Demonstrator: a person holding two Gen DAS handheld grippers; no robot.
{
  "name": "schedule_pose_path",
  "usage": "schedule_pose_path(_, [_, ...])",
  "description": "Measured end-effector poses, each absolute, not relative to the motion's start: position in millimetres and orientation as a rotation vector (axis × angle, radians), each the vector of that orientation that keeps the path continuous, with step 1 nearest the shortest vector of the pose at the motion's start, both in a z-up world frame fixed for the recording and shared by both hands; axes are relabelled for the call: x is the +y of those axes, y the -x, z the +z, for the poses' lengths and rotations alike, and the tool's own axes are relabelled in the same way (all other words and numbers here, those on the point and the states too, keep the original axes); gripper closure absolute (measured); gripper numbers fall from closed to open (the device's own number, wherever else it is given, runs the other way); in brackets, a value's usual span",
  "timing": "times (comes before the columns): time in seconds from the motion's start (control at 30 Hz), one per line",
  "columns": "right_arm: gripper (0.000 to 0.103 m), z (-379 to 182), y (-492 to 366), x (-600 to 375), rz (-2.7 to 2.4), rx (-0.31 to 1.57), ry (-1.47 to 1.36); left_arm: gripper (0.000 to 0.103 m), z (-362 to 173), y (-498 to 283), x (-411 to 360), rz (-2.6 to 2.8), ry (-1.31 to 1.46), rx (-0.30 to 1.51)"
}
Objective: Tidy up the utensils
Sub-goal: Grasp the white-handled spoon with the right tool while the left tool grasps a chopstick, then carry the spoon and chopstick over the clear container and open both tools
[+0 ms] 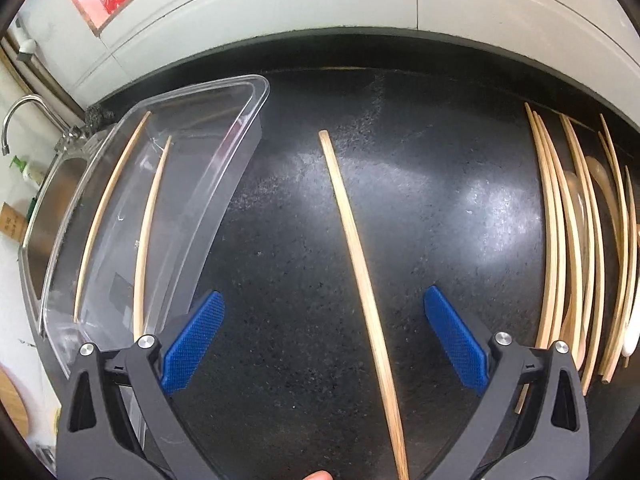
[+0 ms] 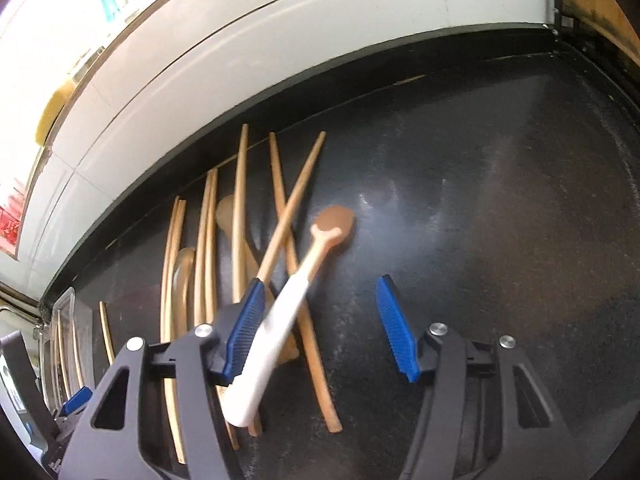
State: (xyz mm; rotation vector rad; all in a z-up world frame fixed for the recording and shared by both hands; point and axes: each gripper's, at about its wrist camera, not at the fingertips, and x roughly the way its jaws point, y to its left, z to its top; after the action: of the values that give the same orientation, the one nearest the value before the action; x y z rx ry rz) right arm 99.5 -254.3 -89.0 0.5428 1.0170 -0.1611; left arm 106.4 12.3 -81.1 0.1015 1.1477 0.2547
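Chopsticks, two, in clear bin; both hand-held grippers agape, empty.

A home kitchen: steel sink with faucet (curved) beside a black countertop.

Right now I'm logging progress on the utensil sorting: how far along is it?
Early. Done: two chopsticks lie in the clear bin. In hand: nothing gripped; the open left gripper straddles a lone chopstick, and the right gripper, jaws apart, has a white-handled spoon against its left pad. Left: the pile of chopsticks and spoons on the counter.
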Motion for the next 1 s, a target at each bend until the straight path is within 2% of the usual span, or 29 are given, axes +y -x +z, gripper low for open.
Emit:
schedule_pose_path(0.1, [0.046, -91, -101, -252, -0.154, 1.028, -0.497, 0.005, -81, -108, 9, 0.248, -0.129, 1.145])
schedule_pose_path(0.13, [0.051, -91, -104, -249, -0.143, 1.034, -0.474, 0.005, -81, -108, 7, 0.239, -0.138, 1.144])
schedule_pose_path(0.17, [0.062, -91, -107, -245, -0.129, 1.038, -0.462, 0.005, -80, -107, 5, 0.221, -0.144, 1.145])
schedule_pose_path(0.23, [0.074, -92, -115, -238, -0.076, 1.049, -0.463, 0.005, -81, -108, 2, 0.162, -0.152, 1.157])
schedule_pose_path(0.27, [0.076, -92, -117, -237, -0.075, 1.049, -0.464, 0.005, -81, -108, 1, 0.143, -0.158, 1.159])
schedule_pose_path(0.4, [0.08, -94, -117, -241, -0.081, 1.042, -0.476, 0.005, -81, -107, 1, 0.105, -0.151, 1.155])
schedule_pose_path(0.5, [0.084, -94, -116, -241, -0.079, 1.048, -0.467, 0.005, -85, -109, 13, 0.111, -0.048, 1.165])
schedule_pose_path(0.6, [0.088, -93, -112, -239, -0.078, 1.048, -0.453, 0.009, -85, -110, 18, 0.113, -0.015, 1.15])
schedule_pose_path(0.63, [0.088, -94, -111, -239, -0.078, 1.047, -0.454, 0.027, -82, -110, 15, 0.09, -0.031, 1.128])
schedule_pose_path(0.67, [0.088, -93, -110, -239, -0.077, 1.048, -0.457, 0.056, -79, -109, 13, 0.042, -0.027, 1.103])
schedule_pose_path(0.73, [0.088, -94, -108, -240, -0.078, 1.05, -0.467, 0.093, -77, -109, 7, 0.007, -0.078, 1.074])
schedule_pose_path(0.77, [0.088, -95, -106, -243, -0.079, 1.05, -0.475, 0.097, -77, -108, 8, 0.0, -0.081, 1.069])
schedule_pose_path(1.0, [0.088, -82, -90, -260, -0.081, 1.007, -0.508, 0.098, -73, -105, 20, -0.061, -0.007, 1.082])
